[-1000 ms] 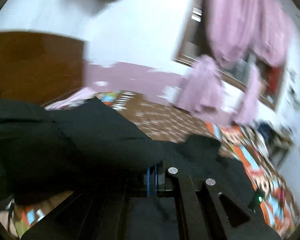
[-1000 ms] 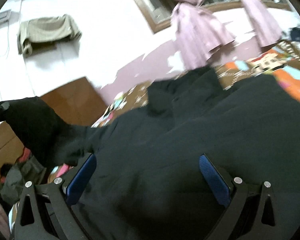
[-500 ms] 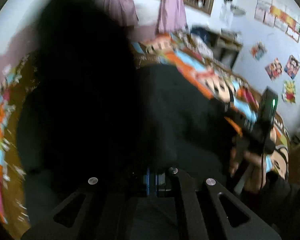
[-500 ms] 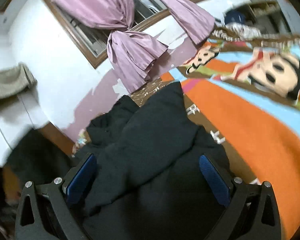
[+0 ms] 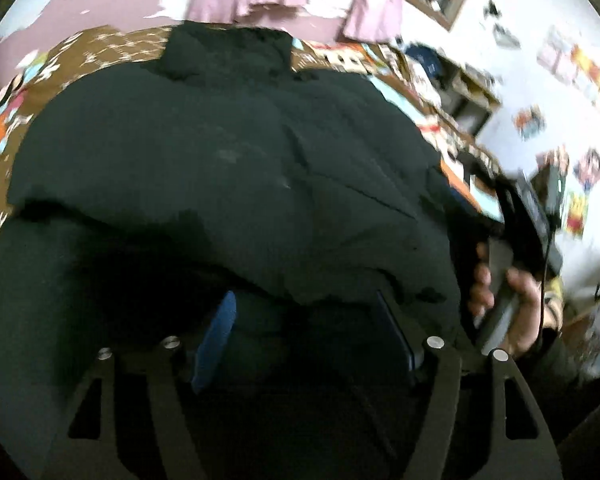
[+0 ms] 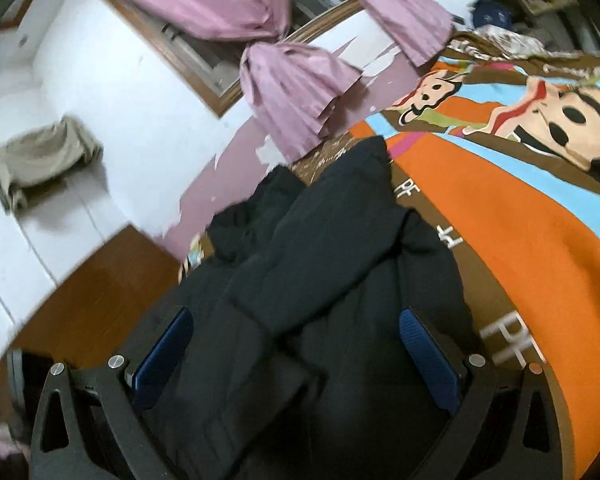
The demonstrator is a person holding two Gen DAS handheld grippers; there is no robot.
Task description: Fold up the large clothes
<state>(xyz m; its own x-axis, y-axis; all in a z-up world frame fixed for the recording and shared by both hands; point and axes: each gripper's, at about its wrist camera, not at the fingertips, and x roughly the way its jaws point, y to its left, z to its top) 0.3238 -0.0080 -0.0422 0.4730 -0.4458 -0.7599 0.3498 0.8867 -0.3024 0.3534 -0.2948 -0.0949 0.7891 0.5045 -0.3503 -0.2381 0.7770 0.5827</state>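
A large black padded jacket (image 5: 228,168) lies on a bed with a bright cartoon cover (image 6: 540,216). In the left wrist view it fills most of the frame, collar at the far end. My left gripper (image 5: 306,332) is open just above the jacket's near fold, which hangs over the fingertips. My right gripper (image 6: 296,348) is open over the jacket (image 6: 332,264), with a folded sleeve lying between its blue pads (image 6: 428,360). The right gripper and the hand holding it (image 5: 516,280) show at the jacket's right edge in the left wrist view.
Pink curtains (image 6: 292,88) hang at a window behind the bed. A wooden headboard (image 6: 100,292) stands on the left. A beige cloth (image 6: 40,160) hangs on the white wall. Shelves with clutter (image 5: 452,80) stand at the bed's far side.
My left gripper swung the held sleeve over the jacket body and opened, so the sleeve now lies folded. My right gripper stayed open and shifted over the jacket.
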